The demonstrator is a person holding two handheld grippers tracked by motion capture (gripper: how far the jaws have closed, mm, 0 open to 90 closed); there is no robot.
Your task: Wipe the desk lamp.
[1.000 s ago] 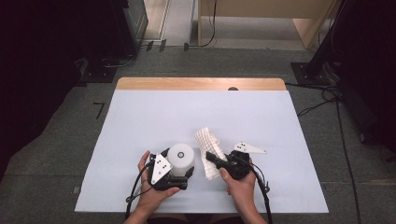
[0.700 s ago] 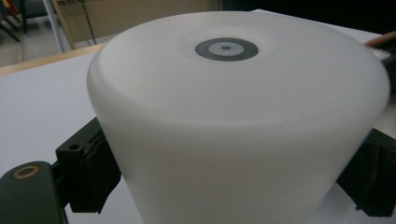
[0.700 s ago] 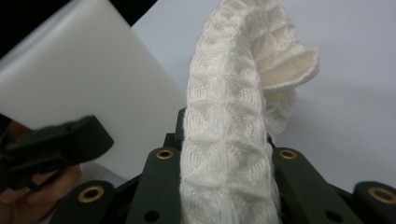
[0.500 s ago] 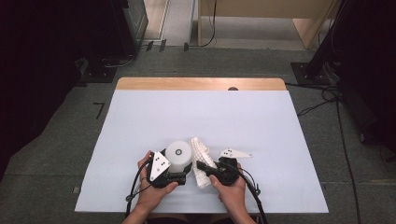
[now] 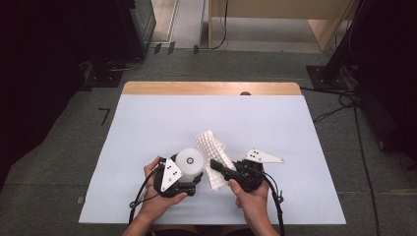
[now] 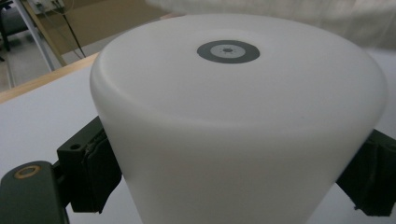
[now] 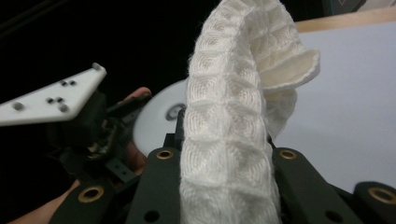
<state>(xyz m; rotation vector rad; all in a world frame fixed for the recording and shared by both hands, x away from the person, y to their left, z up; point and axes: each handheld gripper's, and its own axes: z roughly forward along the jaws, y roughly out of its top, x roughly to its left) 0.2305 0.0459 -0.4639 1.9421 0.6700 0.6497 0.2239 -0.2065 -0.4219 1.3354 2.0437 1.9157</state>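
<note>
Two hands reach in over the near edge of the white-covered worktop [image 5: 147,118], each holding one set of tongs. The left tongs [image 5: 189,179] have just been closing and now clamp the single white cup [image 5: 189,162] standing upside down – pads on both its sides. The right tongs [image 5: 216,167], angled toward it, pinch one white waffle-weave cloth [image 5: 212,147], its free end arching upward just beside the cup.

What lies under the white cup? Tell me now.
The white cup stands upside down on the white table cover, gripped by the left gripper; its grey-ringed base faces up. Its opaque wall hides whatever is beneath it.
</note>
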